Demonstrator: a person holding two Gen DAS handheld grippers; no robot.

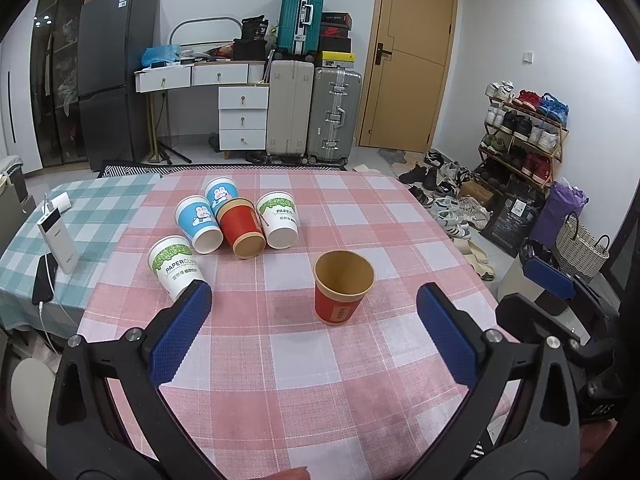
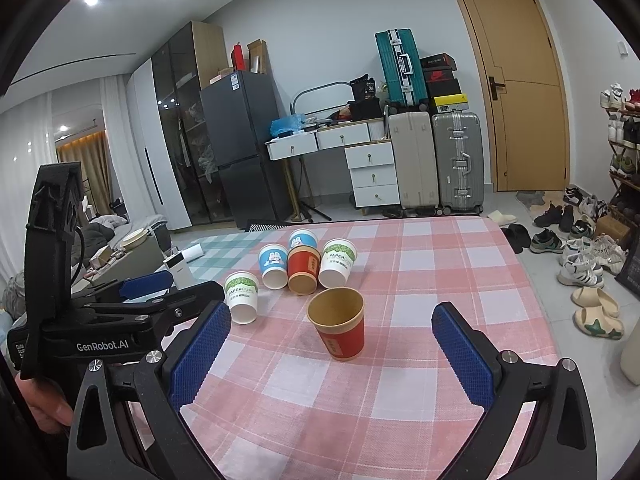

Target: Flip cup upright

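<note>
Left wrist: upright red cup [image 1: 343,294], 5 tipped cups [image 1: 224,224] behind

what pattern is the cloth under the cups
Pink-and-white check tablecloth, clearest in the left wrist view.

Red cup [image 1: 343,294]: matt paper, with a plain brown kraft-like lining seen inside. Surface [image 1: 360,380]: covered by woven checked cloth, matt, a fine ribbed weave being visible. Left gripper [image 1: 314,320] and right gripper [image 2: 330,332]: fingers [image 1: 182,328] faced with blue dimpled rubbery pads, carried on matt black plastic frames fitted with bright metal screws.
</note>
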